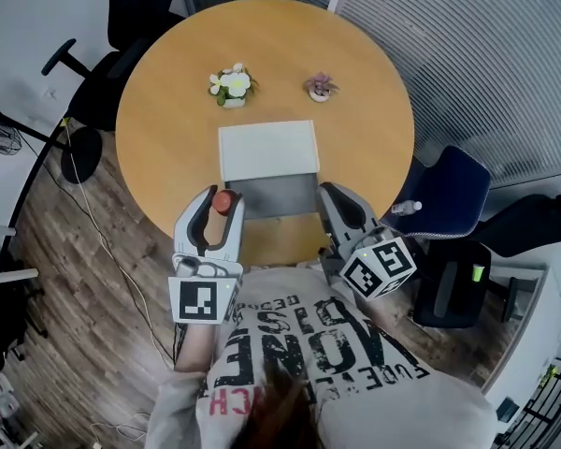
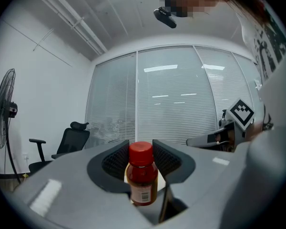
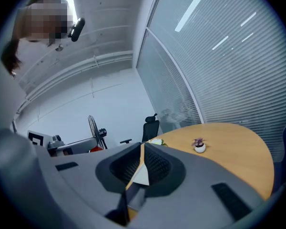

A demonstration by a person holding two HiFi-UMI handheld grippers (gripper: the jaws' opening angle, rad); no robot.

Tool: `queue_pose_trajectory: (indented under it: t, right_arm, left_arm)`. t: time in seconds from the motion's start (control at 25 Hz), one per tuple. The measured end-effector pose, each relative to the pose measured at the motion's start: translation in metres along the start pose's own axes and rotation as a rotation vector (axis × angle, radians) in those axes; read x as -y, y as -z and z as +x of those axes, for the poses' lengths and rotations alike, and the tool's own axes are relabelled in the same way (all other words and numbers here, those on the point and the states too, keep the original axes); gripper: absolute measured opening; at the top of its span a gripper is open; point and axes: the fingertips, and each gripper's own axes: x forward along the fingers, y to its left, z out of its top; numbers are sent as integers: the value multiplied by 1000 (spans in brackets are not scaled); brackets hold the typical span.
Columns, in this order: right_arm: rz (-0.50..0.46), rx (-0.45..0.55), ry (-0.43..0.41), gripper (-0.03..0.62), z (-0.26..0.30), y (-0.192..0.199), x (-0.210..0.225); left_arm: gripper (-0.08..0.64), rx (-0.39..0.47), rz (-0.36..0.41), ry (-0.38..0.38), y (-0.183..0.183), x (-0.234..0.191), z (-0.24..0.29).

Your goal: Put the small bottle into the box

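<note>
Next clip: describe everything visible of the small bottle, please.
The small bottle is clear-looking, with a red cap, dark reddish-amber contents and a pale printed label low on its body. It stands upright, clamped between the dark ribbed pads of the left hand-held gripper. In the head view it shows over the round wooden table's near edge, just left of the open box, not yet inside it.

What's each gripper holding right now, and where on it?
The left gripper holds the small bottle around its red cap and neck. The right gripper is shut, with nothing in it.
</note>
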Motion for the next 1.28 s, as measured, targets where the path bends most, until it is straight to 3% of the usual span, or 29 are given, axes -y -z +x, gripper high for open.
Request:
queue_pose_trajectory:
  t: [0.52,1.28]
  right_arm:
    - [15,22,30,31,-2,6,-2]
    - [15,58,180,31,-26,8,-5]
  left_arm:
    - [160,-4,25,-2,-1,-11,-10]
    - [160,36,24,37,-9,-44,-8]
